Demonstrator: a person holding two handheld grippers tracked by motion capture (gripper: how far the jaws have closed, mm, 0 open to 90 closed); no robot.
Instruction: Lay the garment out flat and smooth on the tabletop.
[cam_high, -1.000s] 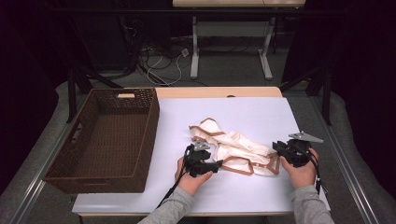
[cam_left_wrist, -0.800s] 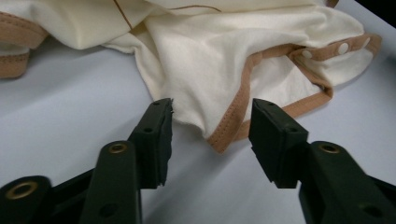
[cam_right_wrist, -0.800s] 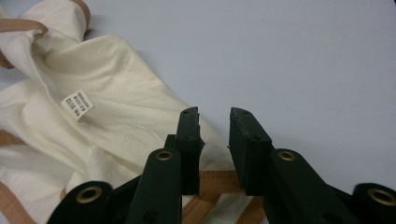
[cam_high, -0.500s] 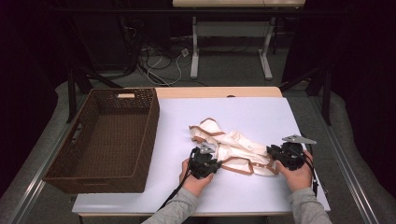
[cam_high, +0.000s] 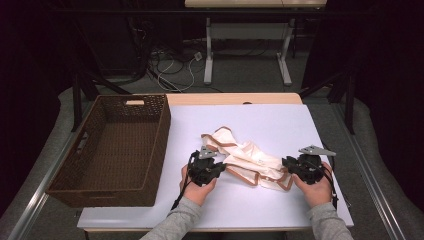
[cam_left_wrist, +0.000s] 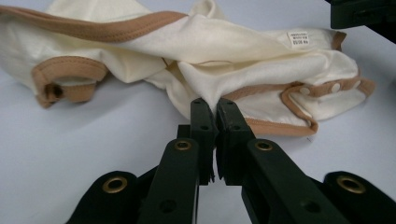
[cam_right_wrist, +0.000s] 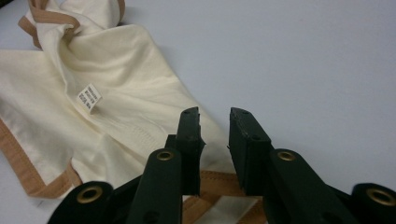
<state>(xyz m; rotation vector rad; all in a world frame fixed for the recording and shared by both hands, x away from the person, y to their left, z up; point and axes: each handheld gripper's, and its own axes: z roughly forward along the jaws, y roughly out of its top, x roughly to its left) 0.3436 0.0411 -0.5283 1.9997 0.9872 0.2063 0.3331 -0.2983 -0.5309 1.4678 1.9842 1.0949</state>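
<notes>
Cream garment (cam_left_wrist: 243, 60) pinched at a raised fold between the closed jaws of the left gripper (cam_left_wrist: 213, 103), cloth peaking up right at the tips. Soft, pale cream fabric, edged all round with tan-brown binding. Small white label (cam_left_wrist: 298, 38) sewn on near the far side, print too small to read. Row of pale snap studs (cam_left_wrist: 334, 87) along the binding at one end. Rolled tan cuff (cam_left_wrist: 70, 79) lying open at the other end. Crumpled and twisted rather than spread flat, lying on the white surface (cam_high: 270, 125) toward its near side, between the two hands.

Right gripper (cam_right_wrist: 215, 114) with jaws parted, a clear gap between them, poised over the garment's edge where the cream cloth meets its tan binding; nothing clamped. Same white label (cam_right_wrist: 89, 98) seen from this side on the smooth panel.

From above: left gripper (cam_high: 216, 167) at the garment's left end, right gripper (cam_high: 290, 162) at its right end, each held in a hand. Dark woven basket (cam_high: 100, 175) on the left of the surface, well apart from the garment.
</notes>
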